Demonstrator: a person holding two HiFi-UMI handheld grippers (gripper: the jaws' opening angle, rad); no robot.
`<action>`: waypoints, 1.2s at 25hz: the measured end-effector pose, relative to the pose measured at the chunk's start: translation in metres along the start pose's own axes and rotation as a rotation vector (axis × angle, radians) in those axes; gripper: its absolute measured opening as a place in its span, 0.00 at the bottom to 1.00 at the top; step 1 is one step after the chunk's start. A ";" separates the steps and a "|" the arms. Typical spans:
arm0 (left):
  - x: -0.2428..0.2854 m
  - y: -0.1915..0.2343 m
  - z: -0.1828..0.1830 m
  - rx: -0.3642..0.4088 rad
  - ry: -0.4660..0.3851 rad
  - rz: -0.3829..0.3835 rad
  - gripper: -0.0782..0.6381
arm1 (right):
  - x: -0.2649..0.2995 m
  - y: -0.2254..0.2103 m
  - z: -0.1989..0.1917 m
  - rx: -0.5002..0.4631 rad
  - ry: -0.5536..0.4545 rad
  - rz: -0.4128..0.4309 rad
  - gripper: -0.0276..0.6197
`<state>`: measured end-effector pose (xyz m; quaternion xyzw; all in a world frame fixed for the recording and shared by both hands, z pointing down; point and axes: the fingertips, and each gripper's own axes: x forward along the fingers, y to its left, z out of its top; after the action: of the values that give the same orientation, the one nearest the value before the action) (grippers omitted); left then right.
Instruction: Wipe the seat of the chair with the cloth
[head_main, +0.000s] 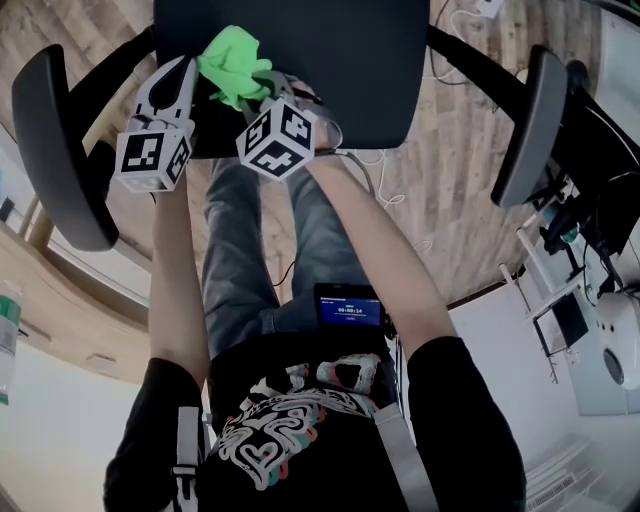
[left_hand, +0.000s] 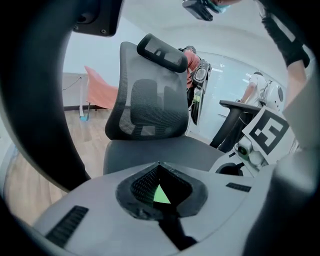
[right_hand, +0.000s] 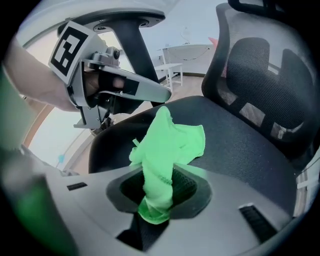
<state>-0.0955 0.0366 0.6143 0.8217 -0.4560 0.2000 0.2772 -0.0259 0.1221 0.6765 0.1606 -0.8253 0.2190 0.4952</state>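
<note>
The green cloth (right_hand: 170, 140) is clamped in the right tool (right_hand: 159, 175), one bunched end pinched between the jaws and the loose end spread over the chair seat (right_hand: 240, 145). It is held near the seat's front edge, toward the corner on the left tool's side. Whether the cloth touches the seat cannot be told. The left tool (left_hand: 159, 167) is held just beside the cloth with its jaws brought together at the tips; a sliver of green is seen through the hollow between them.
</note>
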 end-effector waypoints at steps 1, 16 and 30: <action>0.000 -0.001 0.000 0.002 0.002 -0.004 0.11 | 0.000 0.001 0.001 0.001 -0.003 0.006 0.19; 0.012 -0.011 -0.001 0.009 0.014 -0.031 0.11 | 0.000 0.008 0.004 0.045 -0.037 0.055 0.19; 0.004 -0.009 0.004 -0.026 -0.008 -0.042 0.11 | -0.028 -0.055 -0.008 0.276 -0.106 -0.083 0.19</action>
<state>-0.0854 0.0355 0.6109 0.8282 -0.4423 0.1848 0.2903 0.0197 0.0810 0.6658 0.2726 -0.8049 0.3010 0.4327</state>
